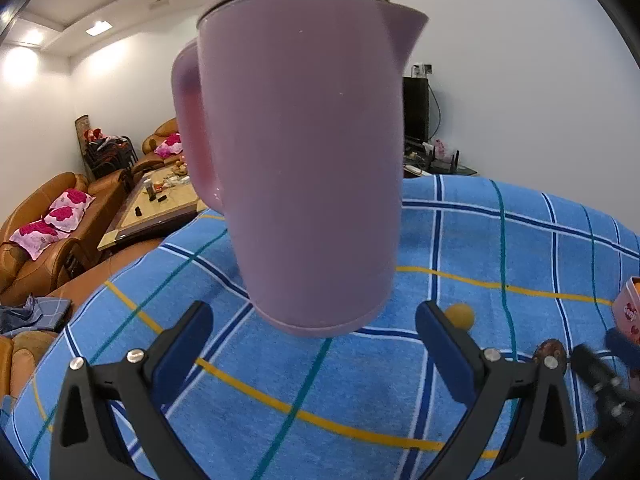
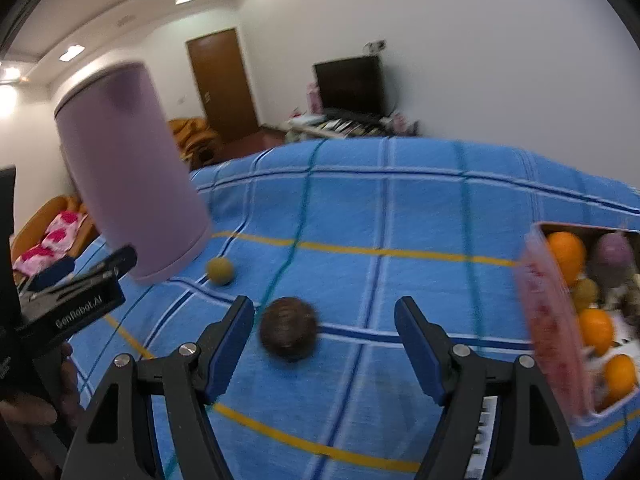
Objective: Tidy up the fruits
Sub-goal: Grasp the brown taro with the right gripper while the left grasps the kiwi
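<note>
A dark brown round fruit [image 2: 289, 328] lies on the blue checked cloth [image 2: 400, 216]. It sits between the fingers of my right gripper [image 2: 324, 340], close to the left finger, and the jaws stand open around it without touching. A small yellow fruit [image 2: 219, 270] rests further back, at the foot of a purple jug [image 2: 132, 172]. On the right, a pink box [image 2: 552, 328] holds several oranges. My left gripper [image 1: 314, 320] is open and faces the jug [image 1: 304, 152] at close range, apart from it. The yellow fruit [image 1: 460, 315] peeks out past its right finger.
The jug stands upright on the cloth and blocks most of the left wrist view. A hand [image 2: 28, 408] holds the left gripper [image 2: 92, 266] at the picture's left edge. Beyond the table are brown sofas [image 1: 52, 232], a low table, a door and a TV.
</note>
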`<control>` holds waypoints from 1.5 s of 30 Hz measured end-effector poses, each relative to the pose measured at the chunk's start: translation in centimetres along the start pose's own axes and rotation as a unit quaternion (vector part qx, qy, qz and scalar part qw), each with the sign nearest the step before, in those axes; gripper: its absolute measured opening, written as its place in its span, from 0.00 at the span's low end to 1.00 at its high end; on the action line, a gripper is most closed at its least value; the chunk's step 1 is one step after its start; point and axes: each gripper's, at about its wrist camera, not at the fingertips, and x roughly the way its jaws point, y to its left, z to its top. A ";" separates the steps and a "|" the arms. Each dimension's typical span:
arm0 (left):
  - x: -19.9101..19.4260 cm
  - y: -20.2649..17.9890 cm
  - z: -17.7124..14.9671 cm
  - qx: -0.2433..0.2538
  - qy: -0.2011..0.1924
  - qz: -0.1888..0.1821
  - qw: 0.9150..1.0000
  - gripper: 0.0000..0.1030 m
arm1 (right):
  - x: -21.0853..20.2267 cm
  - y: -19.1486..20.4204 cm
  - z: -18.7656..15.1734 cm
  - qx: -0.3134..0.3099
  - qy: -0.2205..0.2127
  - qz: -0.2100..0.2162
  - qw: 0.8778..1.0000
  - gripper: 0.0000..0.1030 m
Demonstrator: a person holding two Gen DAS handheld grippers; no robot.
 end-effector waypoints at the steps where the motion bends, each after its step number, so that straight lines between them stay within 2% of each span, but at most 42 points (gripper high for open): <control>1: -0.1 0.1 0.1 0.004 -0.003 0.008 1.000 1.00 | 0.6 0.5 0.1 -0.005 0.011 0.008 1.000 0.72; 4: 0.0 0.2 0.1 0.036 -0.010 0.036 0.999 1.00 | 2.7 1.5 -0.1 -0.022 0.056 0.006 0.998 0.72; 7: 0.4 0.8 0.4 0.039 -0.003 0.042 0.998 1.00 | 4.0 2.0 -0.2 -0.024 0.079 0.012 0.997 0.71; 8: 0.6 1.0 0.4 0.037 0.001 0.037 0.999 1.00 | 4.2 2.1 -0.2 -0.026 0.082 0.011 0.996 0.68; 10: 0.8 1.0 0.4 0.035 0.004 0.028 0.999 1.00 | 4.6 2.4 -0.4 -0.031 0.093 0.008 0.995 0.51; 14: 0.7 0.2 0.3 0.047 0.001 0.009 0.999 1.00 | 4.9 2.3 -0.5 -0.032 0.098 0.003 0.995 0.47; 15: 0.7 0.0 0.3 0.048 0.001 0.002 0.999 1.00 | 4.8 2.2 -0.5 -0.032 0.098 0.002 0.995 0.42; 18: 0.7 -0.4 0.3 0.050 0.003 -0.027 0.998 1.00 | 4.2 1.9 -0.6 -0.034 0.096 0.003 0.995 0.41; 20: 0.7 -0.6 0.2 0.051 0.004 -0.049 0.998 1.00 | 3.3 1.3 -0.7 -0.023 0.080 0.001 0.997 0.41; 23: 0.7 -1.4 0.0 0.056 0.005 -0.080 0.995 0.99 | 0.8 0.2 -0.4 0.001 0.014 -0.009 1.000 0.41; 27: 1.1 -3.1 -0.3 0.068 0.031 -0.117 0.990 0.89 | -0.8 -0.6 0.2 -0.001 -0.043 -0.066 0.997 0.41; 29: 1.3 -3.9 -0.2 0.068 0.051 -0.137 0.987 0.88 | -1.4 -1.1 0.6 -0.009 -0.066 -0.095 0.993 0.41; 31: 1.2 -4.6 0.0 0.070 0.059 -0.151 0.984 0.88 | -1.6 -1.9 0.9 -0.009 -0.074 -0.110 0.991 0.41; 34: 1.3 -6.7 0.6 0.104 0.063 -0.145 0.982 0.88 | -1.3 -2.8 1.3 0.003 -0.069 -0.110 0.992 0.41; 37: 2.8 -9.0 0.9 0.139 0.072 -0.125 0.980 0.76 | -1.3 -2.9 1.4 0.007 -0.067 -0.103 0.992 0.41; 41: 5.4 -10.0 0.8 0.131 0.114 -0.122 0.977 0.59 | -1.5 -2.7 1.0 0.001 -0.065 -0.096 0.993 0.41; 45: 6.7 -10.2 0.3 0.123 0.122 -0.118 0.978 0.57 | -1.4 -2.5 1.0 -0.002 -0.059 -0.088 0.994 0.41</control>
